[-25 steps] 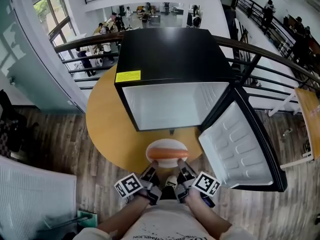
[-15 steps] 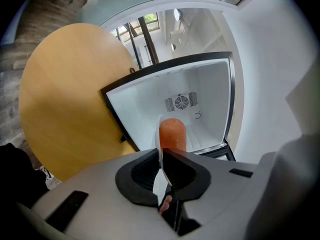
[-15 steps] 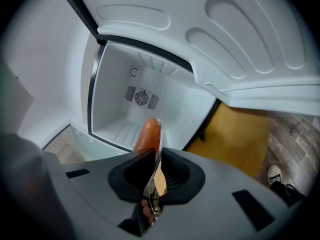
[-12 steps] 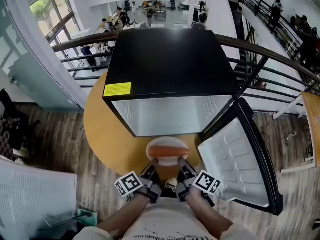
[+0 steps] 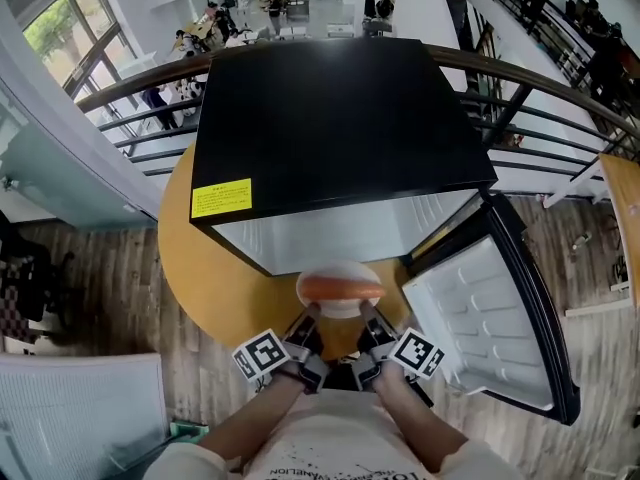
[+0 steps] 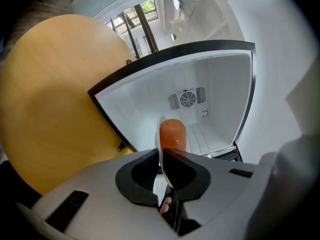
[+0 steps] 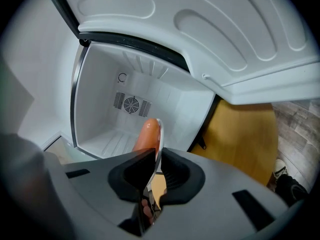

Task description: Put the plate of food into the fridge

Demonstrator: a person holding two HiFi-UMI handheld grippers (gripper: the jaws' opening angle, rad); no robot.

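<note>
A white plate (image 5: 340, 303) carrying an orange sausage (image 5: 339, 287) is held level just in front of the open black fridge (image 5: 330, 138). My left gripper (image 5: 310, 320) is shut on the plate's near left rim and my right gripper (image 5: 365, 318) is shut on its near right rim. In the left gripper view the plate rim (image 6: 161, 154) runs between the jaws with the sausage (image 6: 172, 134) beyond, facing the white fridge interior (image 6: 190, 104). The right gripper view shows the same rim (image 7: 158, 139), the sausage (image 7: 147, 134) and the interior (image 7: 130, 104).
The fridge stands on a round wooden table (image 5: 215, 278). Its door (image 5: 490, 318) hangs open to the right, close to my right gripper. Behind the fridge runs a dark railing (image 5: 540, 88) over a lower floor. Wooden flooring (image 5: 90, 308) surrounds the table.
The plate and both grippers have moved forward toward the fridge opening; the fridge now fills more of the head view and the plate sits nearer its front edge.
</note>
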